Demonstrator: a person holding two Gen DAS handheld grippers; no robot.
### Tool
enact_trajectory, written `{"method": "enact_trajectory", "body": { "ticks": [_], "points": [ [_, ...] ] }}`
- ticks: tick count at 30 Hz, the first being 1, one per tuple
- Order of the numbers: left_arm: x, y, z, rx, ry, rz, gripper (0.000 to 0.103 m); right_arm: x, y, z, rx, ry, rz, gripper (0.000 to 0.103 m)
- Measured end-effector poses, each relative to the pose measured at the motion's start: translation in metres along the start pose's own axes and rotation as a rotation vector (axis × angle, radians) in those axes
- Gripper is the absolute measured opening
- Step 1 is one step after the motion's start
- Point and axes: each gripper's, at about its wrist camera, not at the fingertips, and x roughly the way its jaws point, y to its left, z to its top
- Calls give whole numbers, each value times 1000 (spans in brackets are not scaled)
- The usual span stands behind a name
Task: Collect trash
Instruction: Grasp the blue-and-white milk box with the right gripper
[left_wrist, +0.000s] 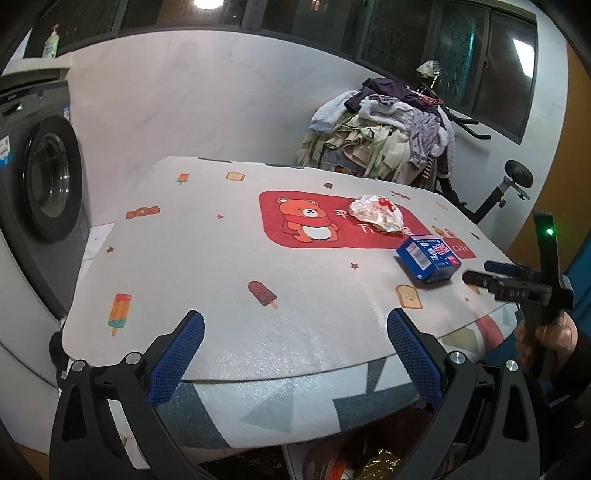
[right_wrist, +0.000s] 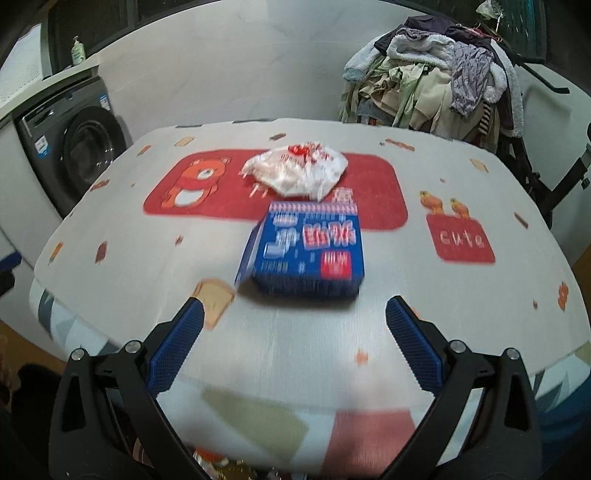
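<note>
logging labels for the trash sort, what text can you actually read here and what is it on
"cute": white letters on the small red patch of the printed cartoon table mat.
"DAS" (uncertain): embossed on the black body of the right gripper.
White Chinese characters on the big red bear panel: partly hidden by the crumpled white plastic wrapper, not readable.
Blue cardboard box: print blurred or too small in both views.
Washing machine stickers: too small.
</note>
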Motion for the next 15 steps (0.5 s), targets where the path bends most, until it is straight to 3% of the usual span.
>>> {"method": "enact_trajectory", "body": {
  "ticks": [6, 10, 15],
  "points": [
    [18, 5, 2, -8, 19, 2, 97, 34, -11, 35, 52, 5, -30, 97],
    [29, 7, 5, -11, 29, -1, 97, 57, -9, 45, 15, 36, -93, 97],
    [42, 4, 8, -5, 44, -6, 97, 85, -17, 44, 54, 90, -63, 97]
  ]
}}
